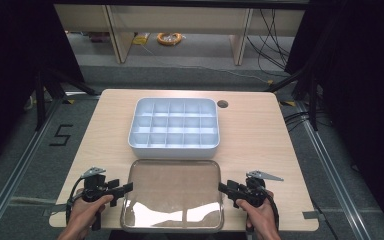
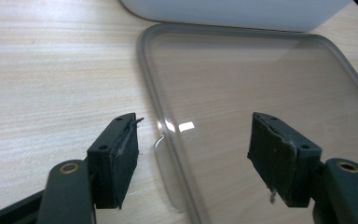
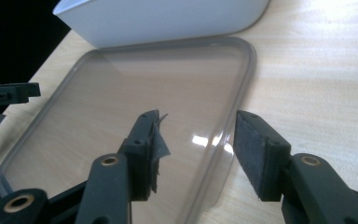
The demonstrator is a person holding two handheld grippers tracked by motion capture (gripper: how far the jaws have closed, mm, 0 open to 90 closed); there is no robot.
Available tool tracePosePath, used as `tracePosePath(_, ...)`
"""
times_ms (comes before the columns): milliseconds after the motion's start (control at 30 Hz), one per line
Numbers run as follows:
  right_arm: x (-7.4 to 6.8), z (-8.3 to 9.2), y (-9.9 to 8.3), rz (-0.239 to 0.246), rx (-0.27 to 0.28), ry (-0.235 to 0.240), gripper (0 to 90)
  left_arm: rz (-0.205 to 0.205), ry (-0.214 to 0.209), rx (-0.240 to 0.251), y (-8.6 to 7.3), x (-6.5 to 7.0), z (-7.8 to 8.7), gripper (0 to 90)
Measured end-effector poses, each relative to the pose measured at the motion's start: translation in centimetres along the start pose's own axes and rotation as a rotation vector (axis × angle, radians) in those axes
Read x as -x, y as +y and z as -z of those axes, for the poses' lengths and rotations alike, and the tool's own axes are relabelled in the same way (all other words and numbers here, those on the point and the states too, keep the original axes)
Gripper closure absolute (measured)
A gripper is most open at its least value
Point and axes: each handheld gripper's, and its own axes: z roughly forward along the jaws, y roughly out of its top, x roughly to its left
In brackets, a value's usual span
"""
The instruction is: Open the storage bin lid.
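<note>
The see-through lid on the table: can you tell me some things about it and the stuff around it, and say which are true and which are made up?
1. The clear lid lies flat on the table. True.
2. The white box is split into many small compartments. True.
3. The lid sits on top of the white box. False: it lies on the table, in front of the box, on the person's side.
4. The left hand-held gripper is clamped shut on the lid. False: its jaws stand apart, with the lid's edge between them.
5. The right hand-held gripper has the lid's edge between its open jaws. True.
6. The box's compartments are full of screws. False: they look empty.
</note>
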Motion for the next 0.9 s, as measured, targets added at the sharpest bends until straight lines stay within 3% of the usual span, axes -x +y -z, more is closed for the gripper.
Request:
tracePosePath(233, -0.2, 0.5, 0.3, 0.037, 0.036, 0.016, 46.1, -0.033, -0.031, 0.001, 0.1, 0.4, 0.2, 30.5)
tracePosePath(300, -0.4, 0.7, 0.5, 0.044, 0.064, 0.027, 42.0, -0.056, -0.046, -0.002, 0.2, 0.6, 0.3, 28.8)
tracePosePath(367, -0.4, 0.8, 0.6, 0.085, 0.1, 0.016, 37.5, -0.082, -0.055, 0.012, 0.2, 0.9, 0.4, 26.7)
tracePosePath(400, -0.7, 1.0, 0.6, 0.074, 0.111, 0.017, 36.1, -0.096, -0.065, 0.026, 0.2, 1.1, 0.5, 25.5)
tracePosePath(433, -0.7, 1.0, 0.7, 0.107, 0.126, 0.017, 34.8, -0.108, -0.069, 0.032, 0.2, 1.2, 0.6, 24.4)
tracePosePath(467, -1.1, 1.2, 0.7, 0.095, 0.122, 0.021, 33.8, -0.118, -0.074, 0.038, 0.1, 1.3, 0.7, 23.4)
tracePosePath(533, -1.3, 1.4, 0.7, 0.153, 0.14, 0.039, 31.2, -0.143, -0.084, 0.043, 0.1, 1.5, 0.8, 20.8)
tracePosePath(567, -1.7, 1.6, 0.7, 0.135, 0.136, 0.044, 30.1, -0.145, -0.091, 0.049, 0.0, 1.6, 0.9, 20.5)
tracePosePath(633, -1.9, 1.5, 0.7, 0.198, 0.148, 0.061, 28.6, -0.154, -0.105, 0.051, -0.2, 1.8, 1.0, 19.4)
tracePosePath(667, -2.3, 1.7, 0.6, 0.191, 0.142, 0.071, 27.5, -0.165, -0.113, 0.048, -0.2, 1.9, 1.1, 18.7)
tracePosePath(700, -2.3, 1.7, 0.7, 0.237, 0.158, 0.072, 26.0, -0.17, -0.115, 0.049, -0.3, 2.0, 1.2, 18.2)
tracePosePath(767, -2.7, 1.5, 0.5, 0.236, 0.158, 0.105, 21.4, -0.175, -0.119, 0.052, -0.5, 2.2, 1.3, 17.6)
tracePosePath(900, -3.0, 1.5, -0.1, 0.233, 0.149, 0.104, 17.5, -0.193, -0.144, 0.046, -0.9, 2.5, 1.5, 16.6)
